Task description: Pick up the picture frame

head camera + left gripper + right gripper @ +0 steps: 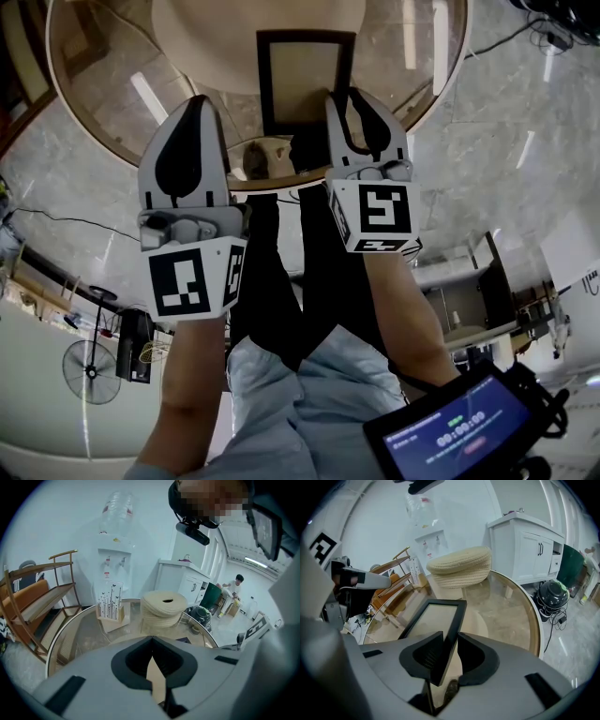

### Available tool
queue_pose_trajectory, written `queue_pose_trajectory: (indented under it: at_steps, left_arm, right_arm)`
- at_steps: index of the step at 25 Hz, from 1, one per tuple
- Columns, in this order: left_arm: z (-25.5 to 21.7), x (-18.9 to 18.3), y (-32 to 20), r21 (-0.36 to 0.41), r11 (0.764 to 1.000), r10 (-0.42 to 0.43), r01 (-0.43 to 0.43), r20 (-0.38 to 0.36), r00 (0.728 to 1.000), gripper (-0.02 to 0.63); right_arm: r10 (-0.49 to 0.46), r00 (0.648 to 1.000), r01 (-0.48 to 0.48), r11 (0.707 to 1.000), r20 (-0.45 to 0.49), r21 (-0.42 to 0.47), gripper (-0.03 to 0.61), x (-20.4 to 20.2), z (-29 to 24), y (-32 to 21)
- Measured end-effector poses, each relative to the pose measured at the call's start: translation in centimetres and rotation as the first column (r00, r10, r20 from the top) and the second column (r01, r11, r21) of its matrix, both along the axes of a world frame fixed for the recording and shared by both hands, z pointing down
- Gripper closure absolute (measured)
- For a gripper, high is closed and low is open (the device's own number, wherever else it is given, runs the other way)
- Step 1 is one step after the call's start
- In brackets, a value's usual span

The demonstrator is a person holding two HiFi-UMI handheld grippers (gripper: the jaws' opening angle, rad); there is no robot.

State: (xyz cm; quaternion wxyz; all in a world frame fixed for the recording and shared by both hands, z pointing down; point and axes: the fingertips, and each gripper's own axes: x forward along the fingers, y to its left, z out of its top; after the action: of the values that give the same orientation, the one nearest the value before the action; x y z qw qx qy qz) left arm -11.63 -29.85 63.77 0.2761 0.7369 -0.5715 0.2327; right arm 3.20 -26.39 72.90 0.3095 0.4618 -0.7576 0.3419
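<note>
The black picture frame (305, 80) with a pale insert rests on the round glass table (94, 84), just past the near rim. My right gripper (349, 96) is shut on the frame's right edge. In the right gripper view the frame (433, 620) runs away from me, its right rail pinched between the jaws of the right gripper (446, 660). My left gripper (199, 101) hovers to the left of the frame, apart from it. Its jaws meet at the tips in the left gripper view (152, 654), with nothing between them.
A stacked woven piece (161, 607) sits mid-table and a wooden stand with a printed card (110, 604) at the far left. Beyond are a water dispenser (115, 550), a wooden rack (33, 602) and a white cabinet (525, 550). A seated person (232, 590) is far off.
</note>
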Motion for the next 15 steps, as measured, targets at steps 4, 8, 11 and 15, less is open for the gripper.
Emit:
queue_pose_trajectory:
  at_steps: [4, 8, 11, 15]
  left_arm:
    - [0.05, 0.03, 0.06, 0.001, 1.0, -0.003, 0.003, 0.001, 1.0, 0.603]
    - [0.27, -0.28, -0.2, 0.002, 1.0, 0.0, 0.0, 0.003, 1.0, 0.603]
    - [0.03, 0.04, -0.12, 0.008, 1.0, 0.001, -0.001, 0.003, 1.0, 0.603]
    - [-0.44, 0.04, -0.28, 0.017, 1.0, 0.0, 0.0, 0.001, 1.0, 0.603]
  right_arm:
    - [0.022, 1.0, -0.022, 1.0, 0.016, -0.018, 0.473, 0.16, 0.15, 0.07]
    - [0.026, 0.999, -0.025, 0.999, 0.019, -0.034, 0.491, -0.36, 0.47, -0.37]
    - [0.02, 1.0, -0.019, 0.999, 0.017, -0.032, 0.497, -0.34, 0.46, -0.51]
    - [0.026, 1.0, -0.026, 1.0, 0.005, -0.016, 0.499, 0.0, 0.01, -0.67]
